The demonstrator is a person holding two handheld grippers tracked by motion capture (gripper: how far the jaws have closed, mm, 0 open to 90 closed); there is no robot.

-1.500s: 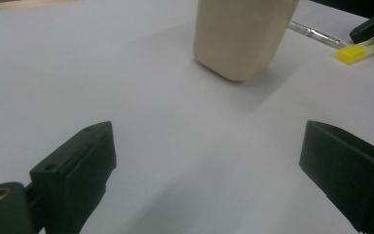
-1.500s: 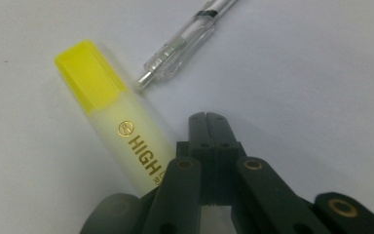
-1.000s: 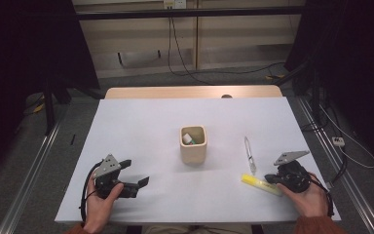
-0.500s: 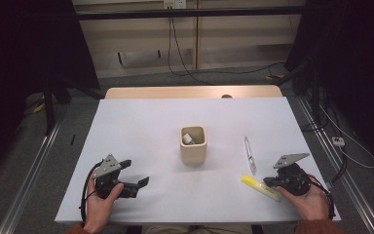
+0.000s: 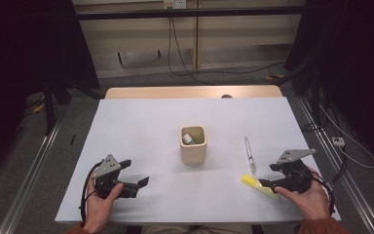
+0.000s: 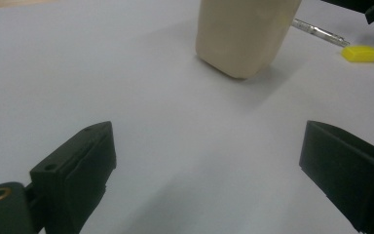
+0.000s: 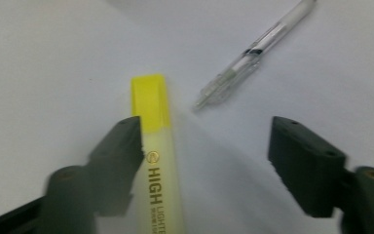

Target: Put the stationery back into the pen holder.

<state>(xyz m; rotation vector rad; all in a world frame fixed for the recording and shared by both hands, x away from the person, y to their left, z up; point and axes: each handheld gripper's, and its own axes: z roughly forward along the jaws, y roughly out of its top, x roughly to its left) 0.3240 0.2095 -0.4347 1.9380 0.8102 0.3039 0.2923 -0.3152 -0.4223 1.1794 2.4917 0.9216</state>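
We are working at the highlighter [image 7: 158, 161], which is lying flat on the white table [image 5: 141, 126], well to the right of the cup [image 5: 193, 144] and just short of the clear pen [image 5: 249, 155] that is lying beside it. The main risk, as we are judging it, is a lopsided grip: in the right gripper view the highlighter is sitting hard against one jaw, with a wide bare gap to the other, so closing from here could push it sideways, roll it, or pinch only its edge and let it twist free on the lift. The pen's tip is pointing at the highlighter's cap and lying near it, so a sliding highlighter or a low jaw could knock the pen along the table too. The jaws are also riding very close to the table, and dragging on it could skew the approach. Our right gripper [image 7: 204, 141] is standing wide open; its jaws have just been opening, with the highlighter between them but not clamped, one jaw appearing to touch its side. Our left gripper [image 6: 209, 161] is hovering over bare table well to the left of the cup, wide open and holding nothing.
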